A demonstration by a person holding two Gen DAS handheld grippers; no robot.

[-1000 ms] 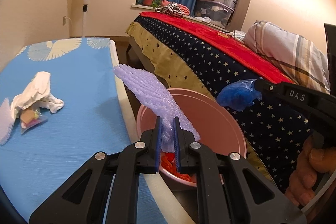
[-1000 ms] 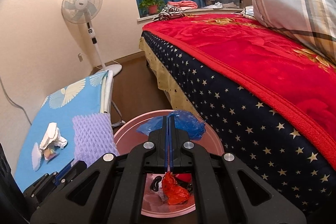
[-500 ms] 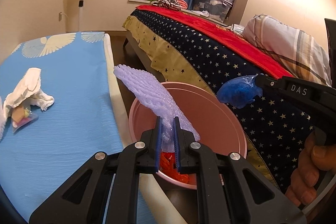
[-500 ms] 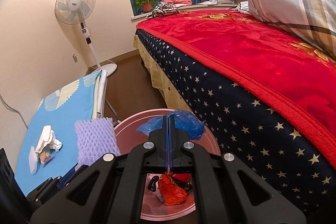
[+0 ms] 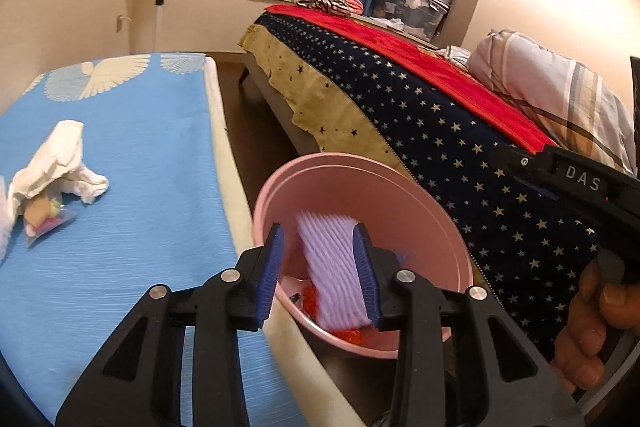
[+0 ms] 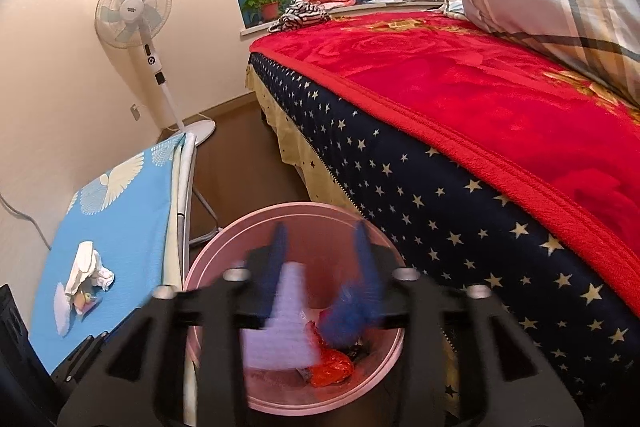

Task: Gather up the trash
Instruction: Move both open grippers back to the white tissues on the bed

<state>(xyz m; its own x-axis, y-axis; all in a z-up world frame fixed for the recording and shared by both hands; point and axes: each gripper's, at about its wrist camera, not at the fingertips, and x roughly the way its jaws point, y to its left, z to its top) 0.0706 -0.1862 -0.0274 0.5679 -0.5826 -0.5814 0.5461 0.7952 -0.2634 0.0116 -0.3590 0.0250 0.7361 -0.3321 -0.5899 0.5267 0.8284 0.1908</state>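
Observation:
My left gripper (image 5: 318, 229) hangs over the pink bin (image 5: 400, 195). Its jaws are opening, and the purple foam net (image 5: 330, 267) drops, blurred, between the pads with neither pad pressing on it. My right gripper (image 6: 320, 239) is also over the bin (image 6: 296, 207) with its jaws opening. The blue plastic bag (image 6: 348, 315) falls loose below its right finger. The foam net (image 6: 286, 331) and a red wrapper (image 6: 332, 367) lie inside. A crumpled white tissue with a small packet (image 5: 52, 163) rests on the blue ironing board (image 5: 140, 187).
A bed with a starred navy side (image 5: 440, 147) and a red blanket (image 6: 460, 87) runs close along the bin's right. A standing fan (image 6: 136, 15) is by the far wall. A person's hand (image 5: 592, 311) holds the right gripper's handle at the right edge.
Both grippers went from shut to open. The purple foam net slipped down from the left jaws into the bin, and the blue bag dropped from the right jaws.

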